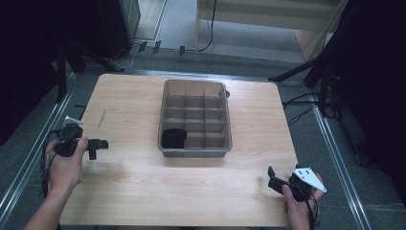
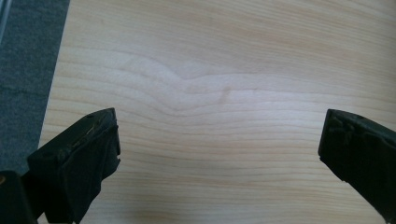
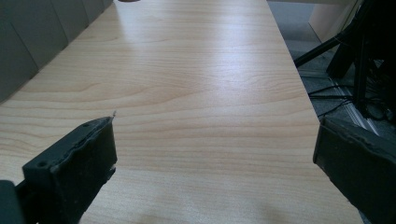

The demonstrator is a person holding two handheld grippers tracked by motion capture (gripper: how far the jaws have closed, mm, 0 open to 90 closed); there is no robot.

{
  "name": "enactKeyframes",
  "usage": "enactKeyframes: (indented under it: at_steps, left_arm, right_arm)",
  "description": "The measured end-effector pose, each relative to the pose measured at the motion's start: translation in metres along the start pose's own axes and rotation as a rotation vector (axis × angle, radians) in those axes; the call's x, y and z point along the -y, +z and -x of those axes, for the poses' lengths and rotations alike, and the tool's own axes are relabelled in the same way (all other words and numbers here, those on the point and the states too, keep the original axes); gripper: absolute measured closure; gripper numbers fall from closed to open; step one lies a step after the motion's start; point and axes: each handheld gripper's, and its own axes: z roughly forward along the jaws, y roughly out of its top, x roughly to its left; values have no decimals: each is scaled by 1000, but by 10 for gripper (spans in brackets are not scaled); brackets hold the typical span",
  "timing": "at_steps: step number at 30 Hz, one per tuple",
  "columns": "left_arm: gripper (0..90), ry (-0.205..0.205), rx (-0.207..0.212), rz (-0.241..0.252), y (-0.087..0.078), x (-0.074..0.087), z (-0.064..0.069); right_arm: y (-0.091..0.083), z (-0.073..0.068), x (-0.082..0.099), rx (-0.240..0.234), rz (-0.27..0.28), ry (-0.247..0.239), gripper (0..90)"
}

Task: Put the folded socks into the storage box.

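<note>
Both grippers sit parked at the near side of the table (image 1: 134, 187), jaws spread wide w/ nothing between them. The left gripper (image 1: 98, 143) hangs by the left edge, held in the person's left hand (image 1: 64, 163); the right gripper (image 1: 274, 179) sits near the front right corner, its grey plate (image 1: 309, 177) tilted up.

The thing nearest to both is the dark bundle (image 1: 173, 138), prob. rolled cloth, tho too dim to be sure. It lies in the front-left compartment of the grey divided tray (image 1: 195, 152), which stands mid-table w/ its long axis running away from the person. The other compartments look bare.

Key relation: the bundle lies to the right of the left gripper and about level with it, so a sideways reach over the tray wall. From the right gripper it lies forward and to the left, farther off. I'd judge the left hand the nearer one.

Views differ: the high view gives the tray, bundle and both hands together. The left gripper view looks down at bare wood grain between its spread jaws, left gripper (image 2: 219, 140). The right gripper view, right gripper (image 3: 215, 144), looks along the table and catches the tray's ribbed outer wall (image 3: 32, 42) at its left edge, plus stand legs (image 3: 345, 51) off the far right.
</note>
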Motion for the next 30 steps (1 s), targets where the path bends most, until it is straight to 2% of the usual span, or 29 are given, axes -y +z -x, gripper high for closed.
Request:
enactKeyframes:
  at_steps: [2,6,9,12,15,17,20,24,27,30]
  left_arm:
    - [0,-2,16,68,1,11,-5]
    - [0,33,16,212,2,35,-9]
    - [0,72,25,294,5,53,-11]
    - [0,109,30,395,1,70,-12]
    - [0,129,49,498,-4,88,-14]
    - [0,131,42,553,-5,100,-16]
    - [0,142,23,600,-5,113,-17]
    - [0,111,41,624,-7,114,-21]
    - [0,86,45,623,-5,115,-24]
    - [0,62,30,650,-7,116,-25]
  right_arm:
    - [0,0,0,-1,-1,1,0]
    - [0,0,0,3,0,1,0]
    - [0,0,0,4,3,-1,0]
    - [0,0,0,3,3,-2,0]
    - [-1,0,0,6,7,1,0]
    - [-1,0,0,8,7,-1,0]
    - [-1,-1,0,6,5,-4,0]
    - [-1,-1,0,7,4,-8,0]
    - [-1,-1,0,5,5,-7,0]
    - [0,-1,0,2,3,-7,0]
